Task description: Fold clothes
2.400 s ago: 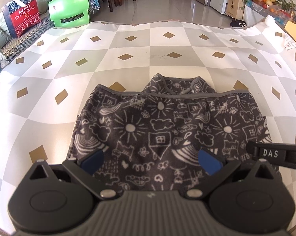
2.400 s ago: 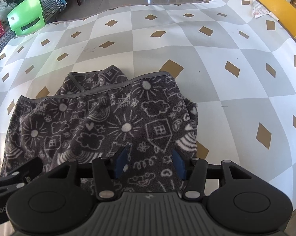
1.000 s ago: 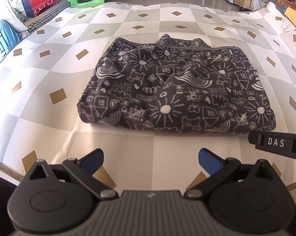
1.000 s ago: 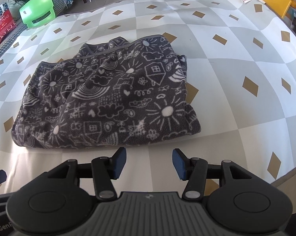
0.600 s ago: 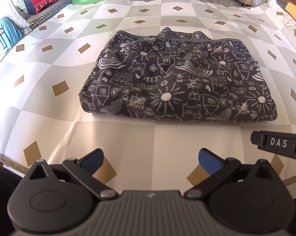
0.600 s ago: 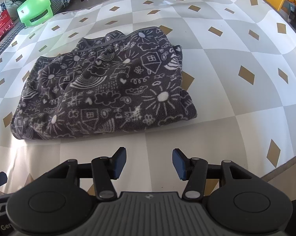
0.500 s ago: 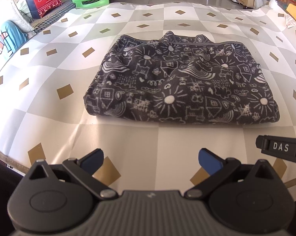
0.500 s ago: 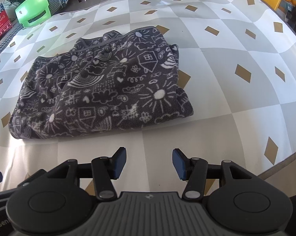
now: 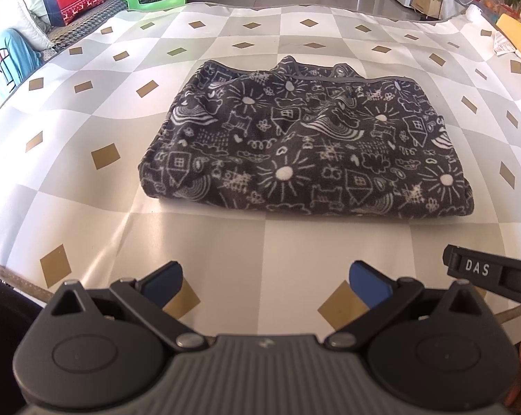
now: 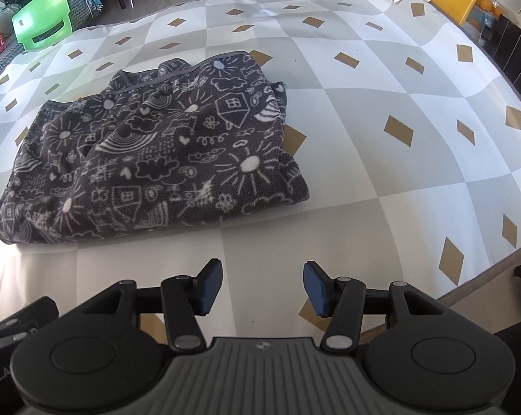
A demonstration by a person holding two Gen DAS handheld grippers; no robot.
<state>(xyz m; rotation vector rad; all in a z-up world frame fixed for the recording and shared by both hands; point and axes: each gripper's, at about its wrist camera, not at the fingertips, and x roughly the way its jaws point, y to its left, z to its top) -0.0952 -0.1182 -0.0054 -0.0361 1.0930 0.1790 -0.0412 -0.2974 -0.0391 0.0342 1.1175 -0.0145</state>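
We hold the left hand-held gripper (image 9: 265, 278) and right hand-held gripper (image 10: 263, 285) open and empty, just short of the folded garment (image 9: 305, 148) mid-counter (image 9: 225, 249). It seems one fold remains; next we must grasp an end.
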